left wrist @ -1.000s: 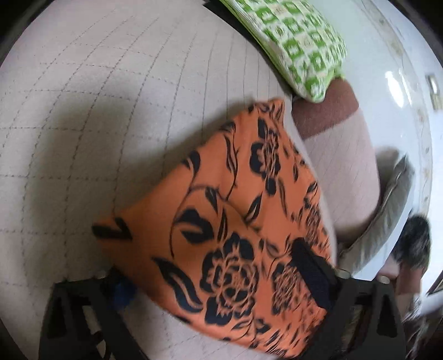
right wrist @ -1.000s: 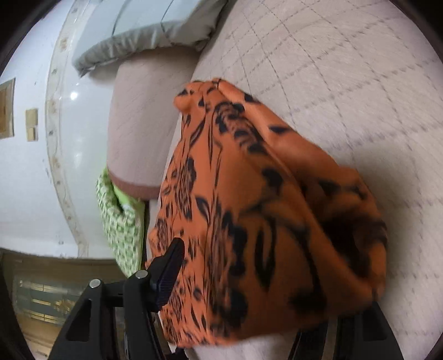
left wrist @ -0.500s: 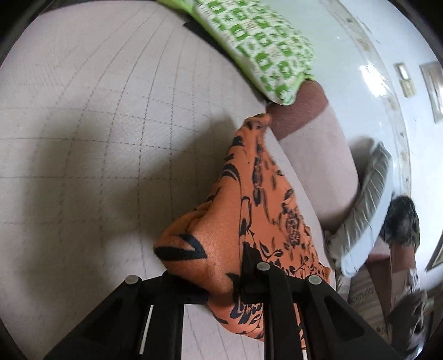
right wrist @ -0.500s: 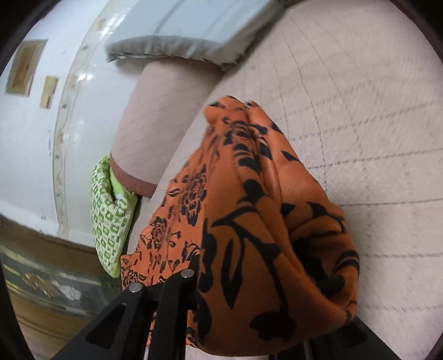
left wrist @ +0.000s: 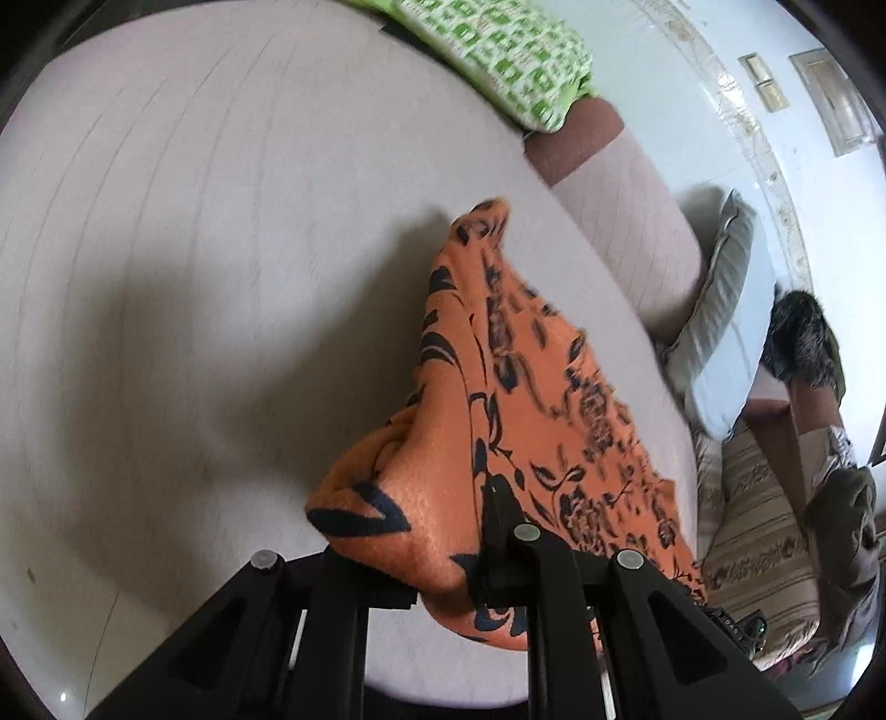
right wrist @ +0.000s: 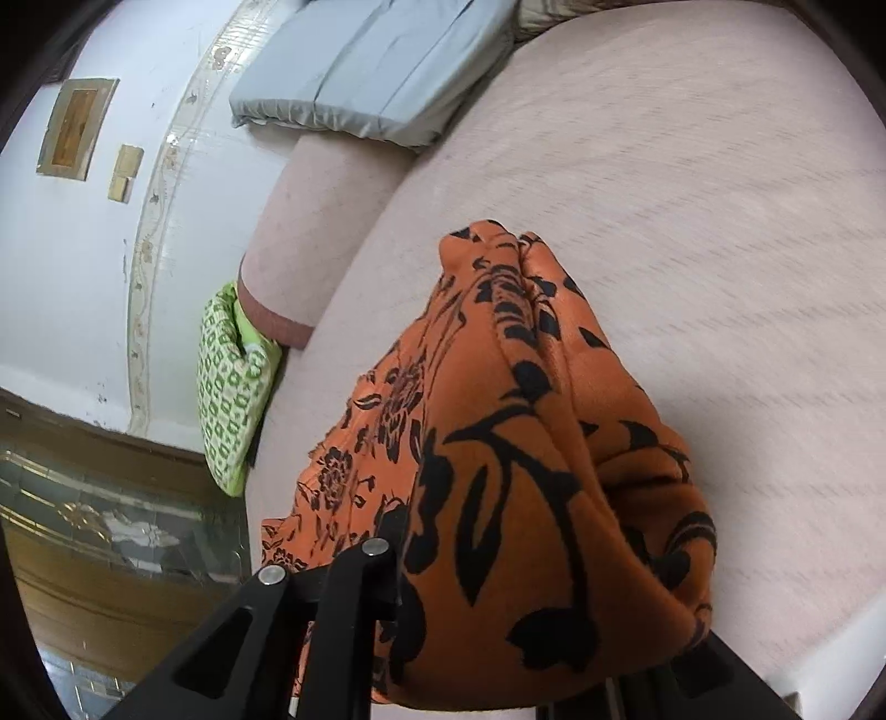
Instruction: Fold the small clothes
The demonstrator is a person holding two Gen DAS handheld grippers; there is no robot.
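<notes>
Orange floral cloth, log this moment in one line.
orange floral cloth: lifted, bunched | left tool: shut on it | right tool: shut on it | bed: beneath

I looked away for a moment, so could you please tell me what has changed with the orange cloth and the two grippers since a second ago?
Both grippers closed on the orange cloth: the left gripper and right gripper stood open around it a second ago and now pinch it. The cloth went from lying spread to being bunched and lifted into a peak above the bed. The green pillow and grey pillow stayed put.
</notes>
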